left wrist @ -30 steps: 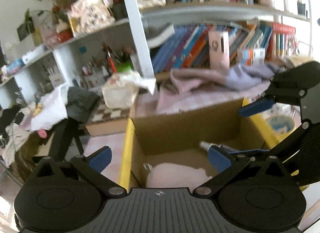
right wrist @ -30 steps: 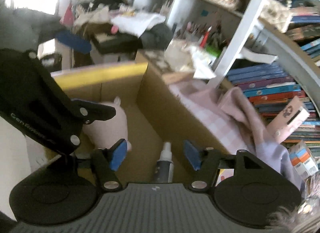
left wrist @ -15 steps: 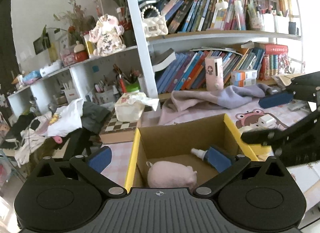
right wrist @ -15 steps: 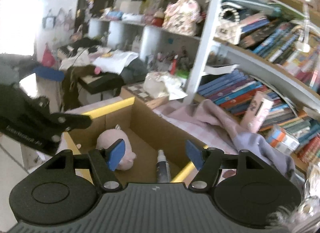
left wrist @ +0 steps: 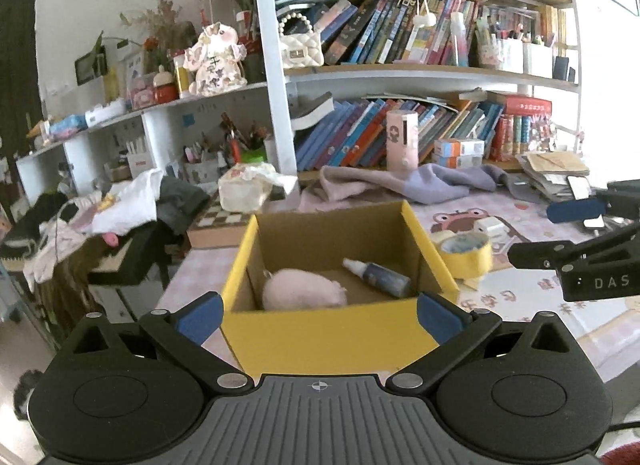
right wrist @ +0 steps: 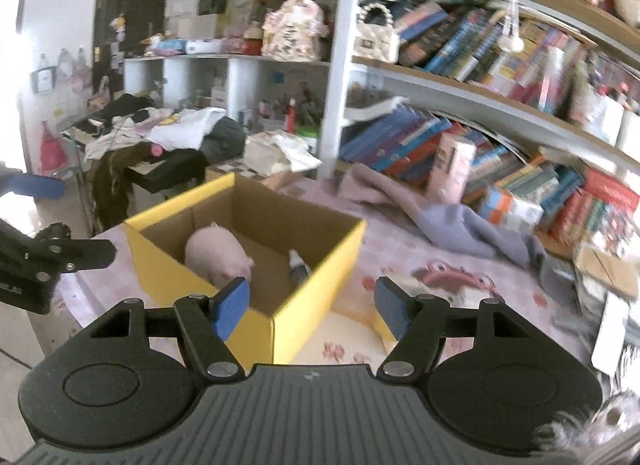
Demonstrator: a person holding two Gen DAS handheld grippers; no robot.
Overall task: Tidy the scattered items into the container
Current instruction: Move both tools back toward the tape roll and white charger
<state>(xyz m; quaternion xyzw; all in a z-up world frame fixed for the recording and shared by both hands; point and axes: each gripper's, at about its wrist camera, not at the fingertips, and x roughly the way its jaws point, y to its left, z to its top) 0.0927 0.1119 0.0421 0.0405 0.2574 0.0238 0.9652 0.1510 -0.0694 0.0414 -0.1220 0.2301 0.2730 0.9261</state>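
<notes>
A yellow cardboard box stands open on the pink table. Inside it lie a pink plush pig and a dark spray bottle with a white cap. My left gripper is open just in front of the box's near wall, with nothing between its fingers. The right gripper shows at the right edge of that view. In the right wrist view the box sits ahead to the left, holding the pig and the bottle. My right gripper is open and empty near the box's right corner. The left gripper shows at the left.
A yellow tape roll lies right of the box, with a small white block behind it. A pink and lilac cloth, a tissue pack and bookshelves stand behind. A clothes-covered stand is off the table's left edge.
Both grippers have drawn back from over the box, which now shows whole with the pig and bottle lying inside. The right gripper has rolled toward level and opened a little.
</notes>
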